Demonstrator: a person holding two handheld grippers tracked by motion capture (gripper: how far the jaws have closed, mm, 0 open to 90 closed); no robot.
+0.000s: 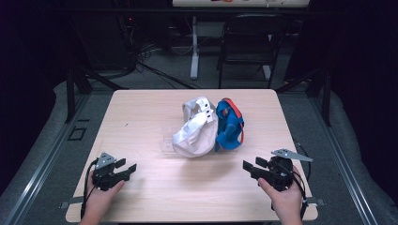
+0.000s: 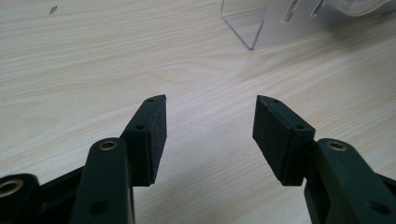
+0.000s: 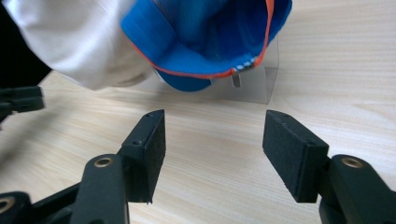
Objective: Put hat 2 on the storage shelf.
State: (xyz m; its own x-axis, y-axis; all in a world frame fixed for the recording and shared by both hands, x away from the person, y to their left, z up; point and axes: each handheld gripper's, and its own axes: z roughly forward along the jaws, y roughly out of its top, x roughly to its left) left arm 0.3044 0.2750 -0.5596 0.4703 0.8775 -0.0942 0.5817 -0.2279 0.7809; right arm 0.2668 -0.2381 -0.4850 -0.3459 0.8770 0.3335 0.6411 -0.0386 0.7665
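Two caps lie between and beyond both open hand-held grippers.

You have two caps side by side near the middle of the surface, touching each other. The white cap sits on the left, crumpled, its strap with holes draped over the top. The blue cap with orange trim stands on the right, both propped on a clear plastic stand.

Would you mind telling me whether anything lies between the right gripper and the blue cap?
Nothing visible does. The right gripper, jaws open, faces the blue cap across bare table. The white cap sits beside the blue one, off that line.
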